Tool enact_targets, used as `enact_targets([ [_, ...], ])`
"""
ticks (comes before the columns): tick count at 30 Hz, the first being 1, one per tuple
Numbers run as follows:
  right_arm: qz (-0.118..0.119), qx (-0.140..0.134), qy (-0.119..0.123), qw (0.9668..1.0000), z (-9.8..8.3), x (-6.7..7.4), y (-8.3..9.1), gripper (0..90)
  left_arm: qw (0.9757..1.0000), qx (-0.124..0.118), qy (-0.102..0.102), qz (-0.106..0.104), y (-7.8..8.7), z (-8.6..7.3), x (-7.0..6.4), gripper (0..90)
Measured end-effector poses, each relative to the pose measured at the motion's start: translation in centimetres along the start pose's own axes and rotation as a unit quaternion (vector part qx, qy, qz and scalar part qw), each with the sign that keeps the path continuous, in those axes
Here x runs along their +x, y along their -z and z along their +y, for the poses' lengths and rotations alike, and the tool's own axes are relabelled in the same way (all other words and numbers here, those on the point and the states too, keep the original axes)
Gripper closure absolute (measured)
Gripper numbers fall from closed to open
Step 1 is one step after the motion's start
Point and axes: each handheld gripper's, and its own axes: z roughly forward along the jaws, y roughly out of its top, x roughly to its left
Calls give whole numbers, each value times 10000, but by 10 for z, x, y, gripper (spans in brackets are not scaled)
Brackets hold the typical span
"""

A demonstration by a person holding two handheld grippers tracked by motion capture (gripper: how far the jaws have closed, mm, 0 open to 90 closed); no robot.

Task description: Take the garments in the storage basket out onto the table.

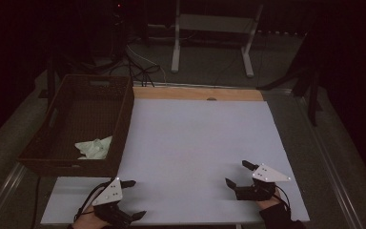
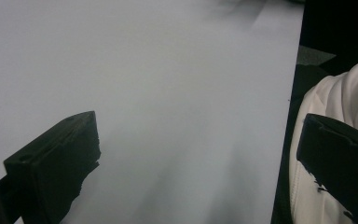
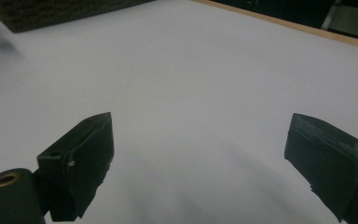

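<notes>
Your left gripper (image 1: 134, 199): jaws wide, empty | your right gripper (image 1: 238, 173): jaws wide, empty | both over white sheet (image 1: 195, 143) | basket (image 1: 119, 129) holds crumpled cloth (image 1: 94, 148)

**Pale cloth in the woven basket**

A dark brown woven basket (image 1: 119, 119) stands at the left edge of the white board, its long side running away from the person, its near right corner just beside the board's edge. It is rectangular with handle slots cut in its end walls. Inside, at the near right corner of its floor, lies a crumpled pale greenish-white cloth (image 1: 94, 148), bunched in loose folds and resting against the right wall.
</notes>
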Motion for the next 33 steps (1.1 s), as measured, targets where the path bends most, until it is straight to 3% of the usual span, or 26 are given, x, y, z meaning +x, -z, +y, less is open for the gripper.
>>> enact_targets([
  [8,-85,124,35,9999,-1,1,2,84,9997,140,-174,-104,-5,3,-2,1],
  [14,0,229,46,9997,-3,3,2,84,9994,225,-259,-96,-7,6,-4,1],
  [15,6,231,59,9997,-3,3,2,84,9991,268,-272,-174,-8,7,-4,1],
  [20,34,168,48,9998,-2,6,5,84,9988,305,-247,-297,-9,10,-5,1],
  [26,29,149,135,9998,0,11,10,87,9972,556,-209,-454,-8,17,-5,1],
  [33,17,56,106,9999,4,13,11,87,9956,684,-215,-612,-4,27,-9,0],
])
